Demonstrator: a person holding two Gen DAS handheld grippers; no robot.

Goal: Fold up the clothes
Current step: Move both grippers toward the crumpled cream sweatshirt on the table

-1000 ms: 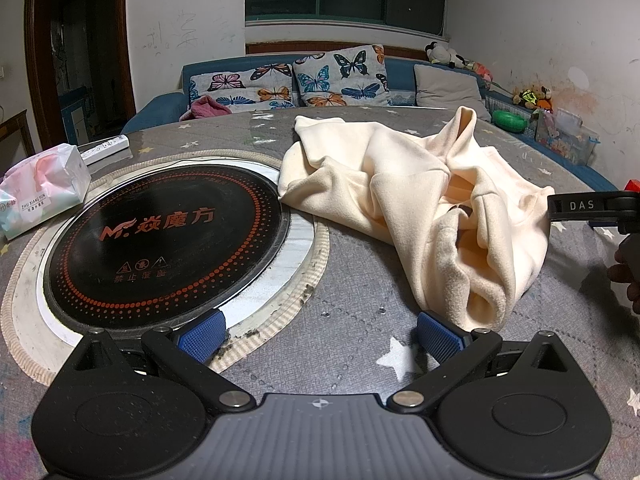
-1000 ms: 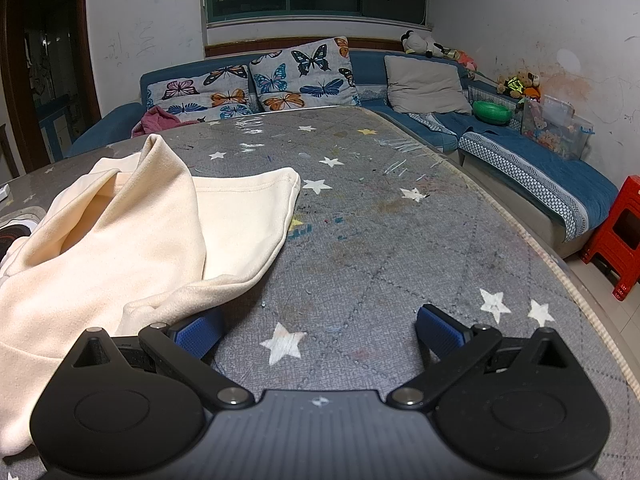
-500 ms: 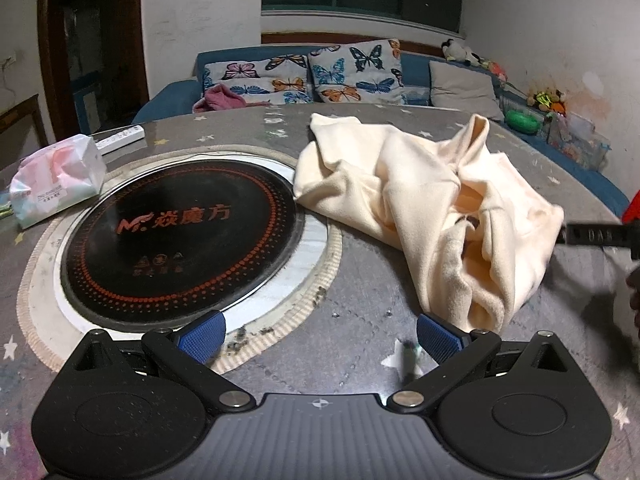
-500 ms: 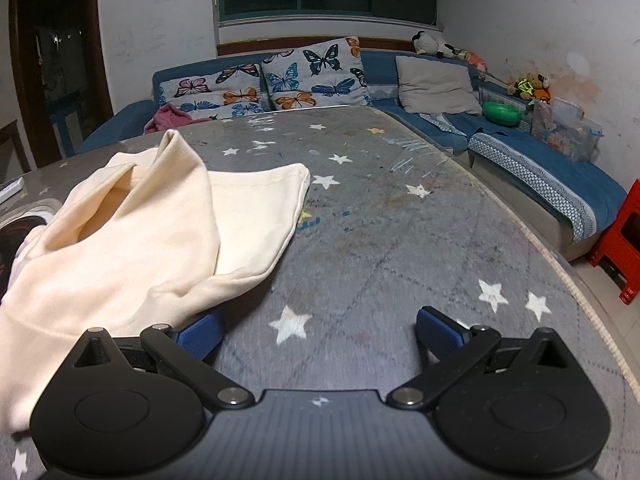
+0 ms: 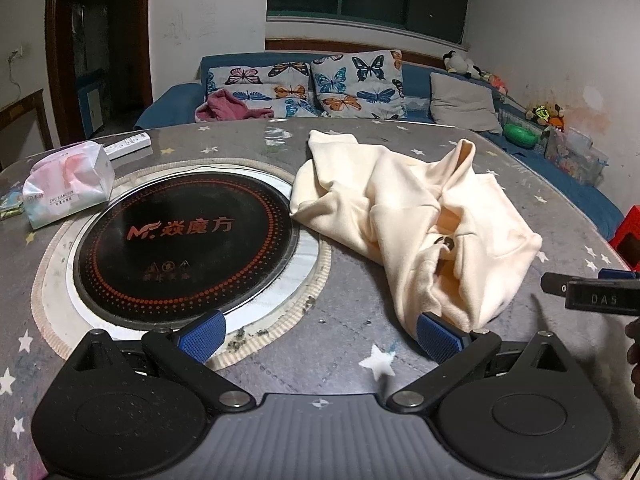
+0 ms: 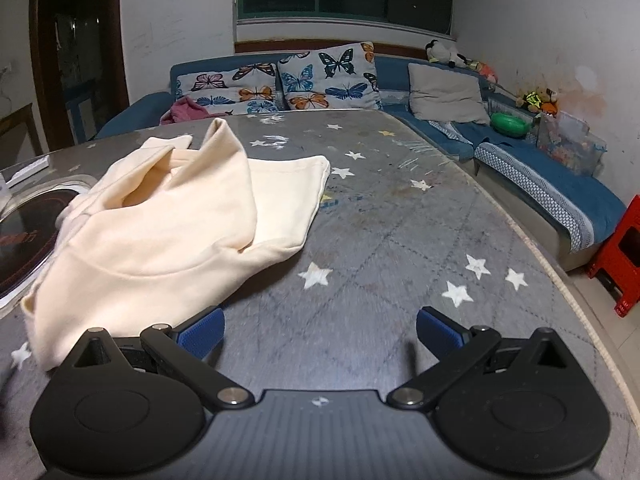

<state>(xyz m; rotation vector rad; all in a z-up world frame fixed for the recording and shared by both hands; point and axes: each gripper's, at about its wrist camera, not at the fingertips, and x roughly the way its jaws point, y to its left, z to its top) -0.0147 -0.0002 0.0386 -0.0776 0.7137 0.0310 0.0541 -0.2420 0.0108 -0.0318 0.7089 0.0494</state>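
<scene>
On the star-print table (image 5: 340, 360) the cream hoodie (image 5: 416, 216) lies crumpled, long axis running from the cooktop (image 5: 184, 240) edge toward the near right. Left gripper (image 5: 320, 334) is spread wide, right pad at the hem; right gripper (image 6: 320, 330) is spread too, hoodie just ahead-left. Both have backed up and lifted since a second ago.

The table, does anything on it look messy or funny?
Yes. The cream garment lies crumpled, one edge draped over the rim of the round cooktop. Dark crumbs sit along that rim near the left gripper.
</scene>
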